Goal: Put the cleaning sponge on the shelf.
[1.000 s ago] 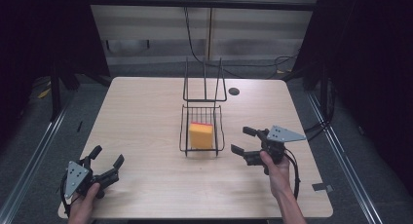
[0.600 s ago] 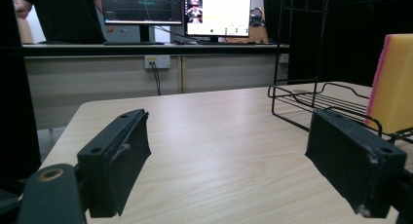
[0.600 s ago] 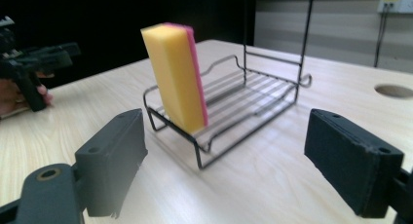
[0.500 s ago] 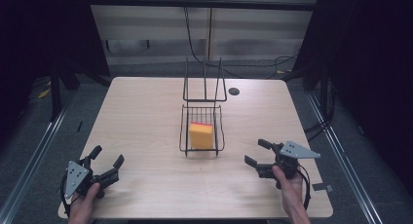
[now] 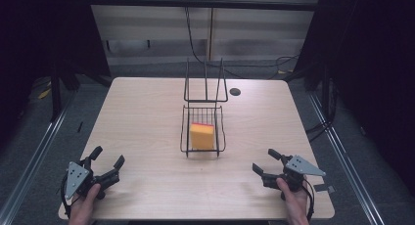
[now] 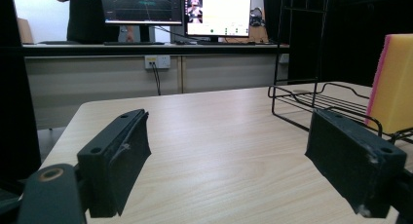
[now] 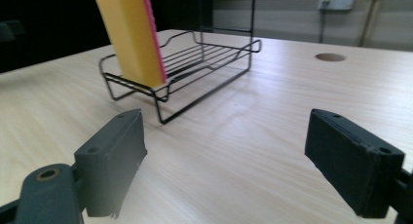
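A yellow sponge with a pink back stands on edge in a black wire rack at the table's middle. The sponge leans at the near end of the rack in the right gripper view, and the sponge stands at the right edge of the left gripper view. My left gripper rests open near the front left corner, nothing between its jaws. My right gripper is open too, low over the table at the front right, well clear of the rack.
The rack has a tall wire back on its far side. A round cable hole sits in the light wood table behind the rack. Monitors and a person stand beyond the table in the left gripper view.
My right gripper has drawn back from beside the rack toward the front right edge of the table. The left gripper and the sponge have not moved.
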Motion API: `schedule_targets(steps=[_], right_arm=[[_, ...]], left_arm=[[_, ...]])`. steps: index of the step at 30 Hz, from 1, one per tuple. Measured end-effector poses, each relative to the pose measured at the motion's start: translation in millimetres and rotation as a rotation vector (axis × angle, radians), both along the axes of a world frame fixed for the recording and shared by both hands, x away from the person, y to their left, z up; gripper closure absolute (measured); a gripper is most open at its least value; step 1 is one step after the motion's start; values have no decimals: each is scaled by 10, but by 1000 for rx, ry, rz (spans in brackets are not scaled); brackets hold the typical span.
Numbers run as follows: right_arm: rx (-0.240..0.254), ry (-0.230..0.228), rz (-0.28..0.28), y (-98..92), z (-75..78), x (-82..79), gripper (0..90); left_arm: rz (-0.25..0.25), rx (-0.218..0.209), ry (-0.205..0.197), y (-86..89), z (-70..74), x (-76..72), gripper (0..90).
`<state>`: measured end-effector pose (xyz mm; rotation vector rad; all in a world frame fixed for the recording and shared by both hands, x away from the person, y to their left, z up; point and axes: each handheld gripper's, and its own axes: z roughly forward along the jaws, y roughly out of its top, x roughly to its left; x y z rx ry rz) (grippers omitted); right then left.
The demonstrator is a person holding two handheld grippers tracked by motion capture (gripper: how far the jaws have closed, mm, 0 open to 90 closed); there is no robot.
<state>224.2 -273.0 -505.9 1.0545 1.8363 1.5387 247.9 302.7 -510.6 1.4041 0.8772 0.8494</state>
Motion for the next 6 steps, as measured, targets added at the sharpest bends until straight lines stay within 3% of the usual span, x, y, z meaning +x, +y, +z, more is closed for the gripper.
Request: schedule_targets(steps=[6], right_arm=[[32, -64, -46, -30, -14, -68, 132]], left_arm=[[0, 2, -1, 2, 0, 0, 156]])
